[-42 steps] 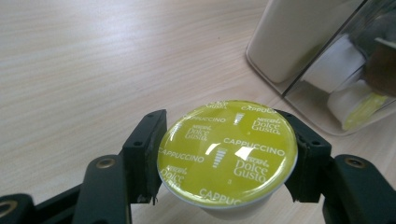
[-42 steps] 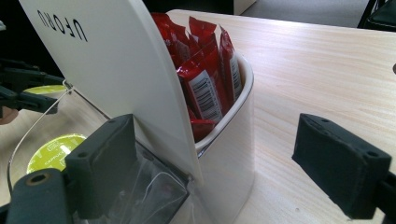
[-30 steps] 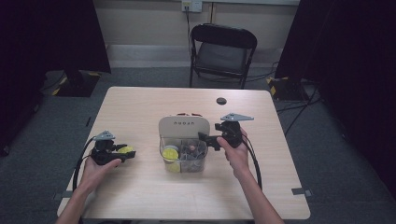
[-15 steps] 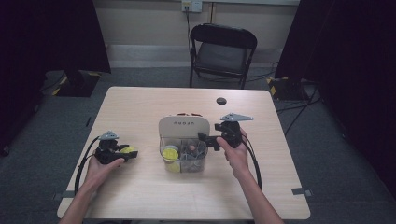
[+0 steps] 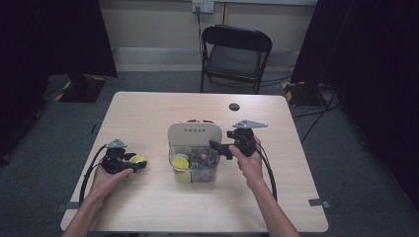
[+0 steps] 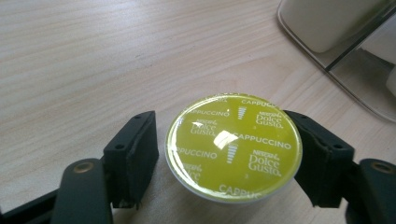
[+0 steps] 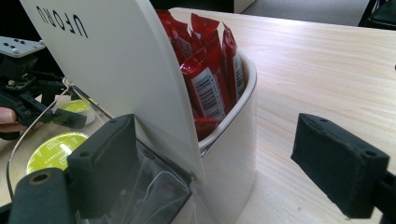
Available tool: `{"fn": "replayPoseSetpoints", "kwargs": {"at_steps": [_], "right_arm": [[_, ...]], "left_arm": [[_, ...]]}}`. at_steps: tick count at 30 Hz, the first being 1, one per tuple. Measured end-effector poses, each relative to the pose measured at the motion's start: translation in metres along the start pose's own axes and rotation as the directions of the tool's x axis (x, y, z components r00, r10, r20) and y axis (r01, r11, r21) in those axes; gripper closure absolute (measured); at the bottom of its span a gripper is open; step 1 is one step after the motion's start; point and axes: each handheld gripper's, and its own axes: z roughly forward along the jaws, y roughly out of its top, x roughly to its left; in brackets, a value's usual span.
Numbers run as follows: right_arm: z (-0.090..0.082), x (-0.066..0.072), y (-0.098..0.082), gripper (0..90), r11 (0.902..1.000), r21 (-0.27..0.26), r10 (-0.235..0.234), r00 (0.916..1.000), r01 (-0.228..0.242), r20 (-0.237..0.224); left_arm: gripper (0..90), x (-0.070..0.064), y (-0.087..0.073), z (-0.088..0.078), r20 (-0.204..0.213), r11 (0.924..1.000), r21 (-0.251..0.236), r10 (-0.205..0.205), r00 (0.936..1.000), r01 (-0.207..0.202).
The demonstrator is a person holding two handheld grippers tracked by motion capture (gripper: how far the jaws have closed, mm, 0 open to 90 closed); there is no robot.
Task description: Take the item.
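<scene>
- The table [image 5: 148,113] is pale wood and carries everything in hand; a small dark disc [image 5: 234,106] lies on its far side, right of the middle
- A folding chair [image 5: 236,54] stands on the floor beyond the far edge of the table
- The organiser box [image 5: 193,153] stands at the middle of the table; its near part is clear plastic with a white panel rising behind it, and the right gripper view shows red sachets [image 7: 210,74] upright in the white back compartment
- The right gripper [image 5: 221,146] is held just beside the right wall of the box, level with its rim; its jaws are spread wide with nothing between the pads, one reaching over the clear part and the other out over bare table
- The left gripper [image 5: 140,163] rests low at the left of the table, well apart from the box; its jaws have just been opening, and the left gripper view shows a gap between one pad and the capsule, the other pad at its rim, so the grip is released
- The yellow-green coffee capsule [image 6: 233,145] sits on the table between those jaws, foil lid up
- More capsules [image 5: 180,162] of the same colour lie inside the clear part of the box
</scene>
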Motion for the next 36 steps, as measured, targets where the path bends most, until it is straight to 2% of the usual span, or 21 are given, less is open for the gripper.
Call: {"fn": "replayPoseSetpoints", "kwargs": {"at_steps": [4,6,7,12,16,19,21,29,34,35,36], "right_arm": [[0.000,0.000,0.000,13.6,1.0000,0.000,0.000,1.0000,0.000,0.001],[0.000,0.000,0.000,14.2,1.0000,0.001,-0.001,1.0000,0.001,-0.001],[0.000,0.000,0.000,14.6,1.0000,0.001,-0.001,1.0000,0.001,-0.004],[-0.001,0.001,0.000,16.4,1.0000,0.001,-0.008,1.0000,0.008,-0.006],[-0.001,0.001,0.000,18.7,0.9999,0.001,-0.011,0.9999,0.011,-0.007],[-0.001,0.002,0.000,19.4,0.9999,0.001,-0.013,0.9999,0.013,-0.010],[-0.001,0.002,0.000,20.3,0.9998,0.001,-0.018,0.9998,0.018,-0.010],[-0.002,0.005,0.003,26.4,0.9997,-0.008,-0.024,0.9994,0.024,-0.026],[-0.005,0.007,0.007,28.8,0.9995,-0.023,-0.023,0.9993,0.022,-0.030],[-0.006,0.007,0.007,30.9,0.9995,-0.022,-0.021,0.9989,0.021,-0.042],[-0.006,0.007,0.008,32.9,0.9995,-0.023,-0.021,0.9986,0.020,-0.050]], "left_arm": [[26.0,-0.003,0.001,-0.003,0.015,0.9999,-0.008,0.010,0.9998,-0.010],[22.4,-0.007,0.002,-0.006,0.001,0.9996,-0.010,0.026,0.9997,-0.026],[22.1,-0.007,0.003,-0.007,0.013,0.9996,-0.011,0.024,0.9996,-0.024],[20.5,-0.009,0.001,-0.013,0.002,0.9997,-0.007,0.025,0.9997,-0.025],[21.6,-0.014,-0.006,-0.024,-0.009,0.9993,-0.010,0.036,0.9993,-0.036],[21.7,-0.014,-0.011,-0.030,-0.021,0.9990,0.008,0.044,0.9988,-0.044],[22.6,-0.014,-0.016,-0.033,-0.023,0.9992,-0.009,0.040,0.9990,-0.040],[21.5,-0.019,-0.026,-0.025,-0.047,0.9965,0.040,0.075,0.9961,-0.073],[20.7,-0.019,-0.031,-0.024,-0.061,0.9949,0.025,0.099,0.9933,-0.098],[20.8,-0.020,-0.032,-0.023,-0.069,0.9945,0.016,0.104,0.9922,-0.103],[20.7,-0.021,-0.034,-0.022,-0.090,0.9926,0.005,0.122,0.9885,-0.122]]}}
